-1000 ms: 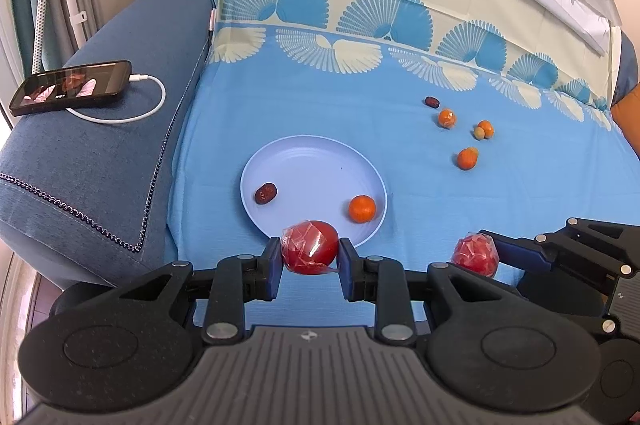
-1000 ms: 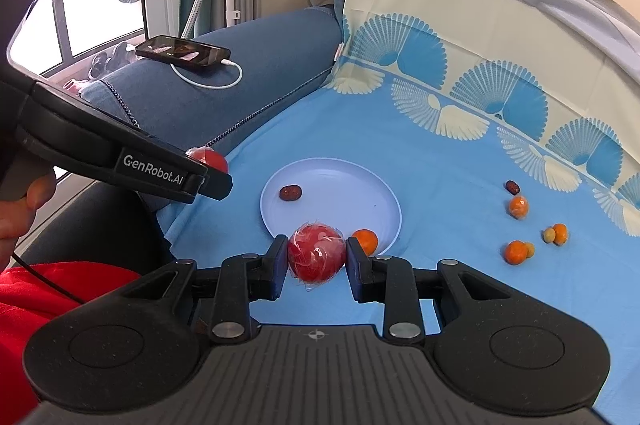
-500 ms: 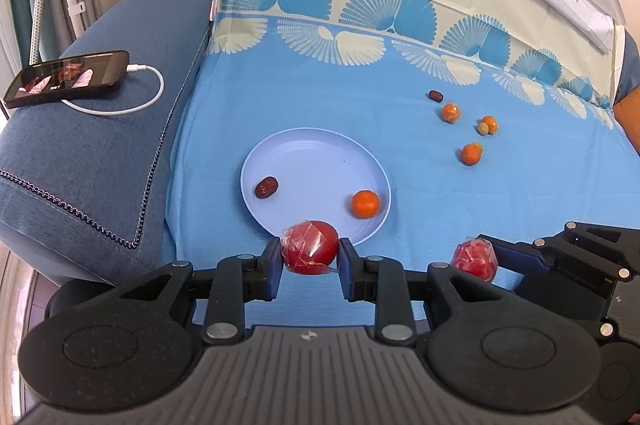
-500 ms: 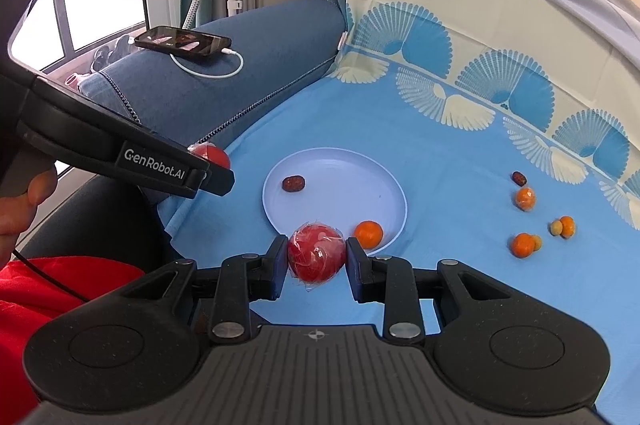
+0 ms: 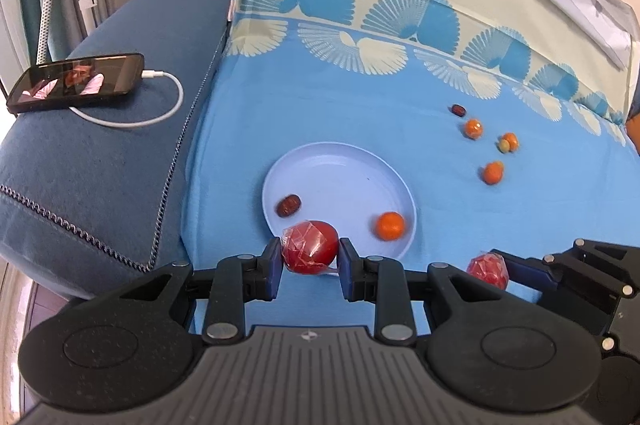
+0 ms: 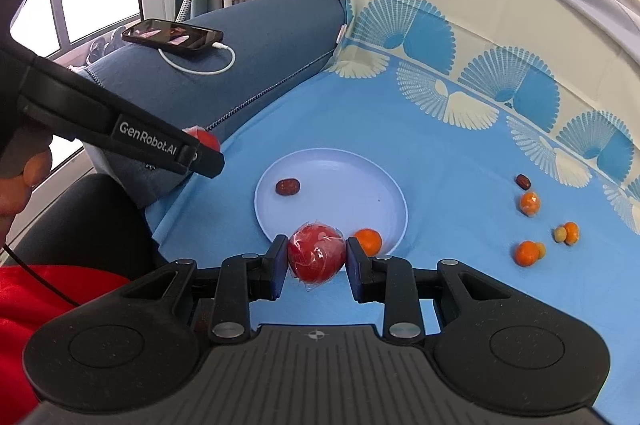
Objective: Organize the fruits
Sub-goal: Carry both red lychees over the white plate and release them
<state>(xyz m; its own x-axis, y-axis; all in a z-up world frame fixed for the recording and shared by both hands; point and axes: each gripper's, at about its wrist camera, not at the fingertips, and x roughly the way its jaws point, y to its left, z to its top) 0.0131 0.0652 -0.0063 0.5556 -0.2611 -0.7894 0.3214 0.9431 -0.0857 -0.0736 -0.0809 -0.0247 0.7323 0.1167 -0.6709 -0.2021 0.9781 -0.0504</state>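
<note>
You've got a wrapped red fruit pinched in each claw: left claw (image 5: 309,257) on one wrapped red fruit (image 5: 309,246), right claw (image 6: 316,262) on the other red fruit (image 6: 316,252). Both hang at the near rim of the plate (image 5: 340,169), where an orange (image 5: 390,225) and a date (image 5: 289,205) already sit, so that's probably the drop spot.

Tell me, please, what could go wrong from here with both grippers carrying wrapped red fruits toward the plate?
The left gripper and right gripper are close together; they might bump over the plate. Each wrapped red fruit is round in slick film, so it may slip or roll off. The orange near the rim could get knocked out.
</note>
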